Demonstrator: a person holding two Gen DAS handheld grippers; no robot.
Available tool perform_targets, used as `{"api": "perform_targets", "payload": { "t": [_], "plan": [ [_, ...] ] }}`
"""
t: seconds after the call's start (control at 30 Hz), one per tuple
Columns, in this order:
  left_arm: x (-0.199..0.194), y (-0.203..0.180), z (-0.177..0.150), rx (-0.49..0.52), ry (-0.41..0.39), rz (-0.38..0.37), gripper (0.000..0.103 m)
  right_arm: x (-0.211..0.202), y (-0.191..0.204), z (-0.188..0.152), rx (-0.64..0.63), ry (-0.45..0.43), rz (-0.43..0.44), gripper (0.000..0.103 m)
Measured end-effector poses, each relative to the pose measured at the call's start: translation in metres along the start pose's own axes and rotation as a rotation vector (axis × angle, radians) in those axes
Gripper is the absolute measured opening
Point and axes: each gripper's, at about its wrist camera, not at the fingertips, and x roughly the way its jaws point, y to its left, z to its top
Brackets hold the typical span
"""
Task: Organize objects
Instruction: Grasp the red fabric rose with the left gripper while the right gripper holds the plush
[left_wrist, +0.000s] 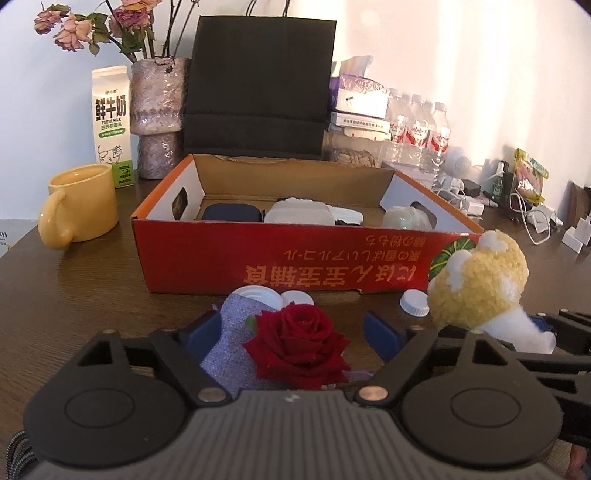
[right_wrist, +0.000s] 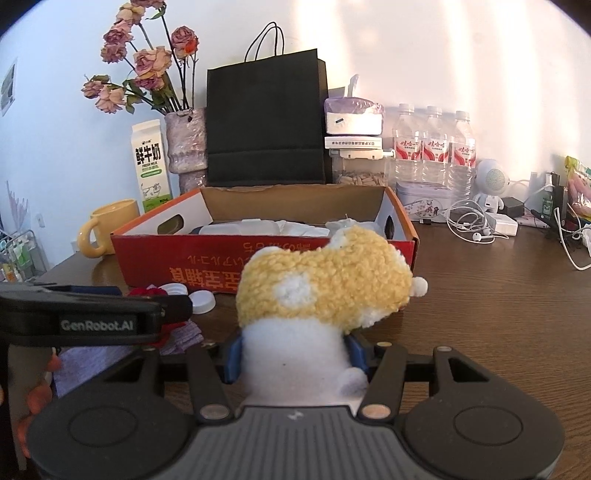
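Two risks we noted: the left gripper (left_wrist: 295, 328), jaws wide around the red rose (left_wrist: 297, 341), could crush its petals, while the right gripper (right_wrist: 295, 356), clamped on the plush toy (right_wrist: 321, 291), might knock the bottle caps (left_wrist: 413, 302).

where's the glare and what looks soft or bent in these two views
Left wrist view: wall washed out by warm light, water bottles hazy, red rose soft, edges bowed by the fisheye. Right wrist view: same pale streaks on the wall, plush toy close and soft, dark vignette in the corners.

Warm sunlight bands glare on the wall (right_wrist: 461, 55); fisheye edges curve, darken.
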Motion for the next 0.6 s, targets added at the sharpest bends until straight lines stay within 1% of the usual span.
{"api": "perform_targets", "payload": {
  "t": [0.03, 0.1, 0.17, 0.27, 0.37, 0.6],
  "plan": [
    [0.001, 0.0, 0.0, -0.003, 0.004, 0.0, 0.083, 0.0, 0.0, 0.0, -0.001, 0.001, 0.0, 0.053],
    [0.003, 0.003, 0.0, -0.014, 0.014, -0.003, 0.077, 0.0, 0.0, 0.0, -0.002, 0.002, 0.001, 0.053],
    [0.003, 0.004, 0.0, -0.023, 0.013, -0.008, 0.06, 0.0, 0.0, 0.0, -0.001, -0.003, 0.0, 0.053],
    [0.002, 0.005, 0.0, -0.022, 0.018, -0.033, 0.042, -0.001, 0.001, 0.0, -0.002, -0.006, 0.001, 0.053],
    [-0.001, 0.006, 0.001, -0.028, 0.007, -0.059, 0.037, -0.001, 0.001, 0.0, -0.002, -0.006, 0.003, 0.053],
    [-0.014, 0.019, 0.007, -0.093, -0.044, -0.073, 0.036, -0.002, 0.001, 0.0, -0.005, -0.008, 0.006, 0.054]
  ]
}}
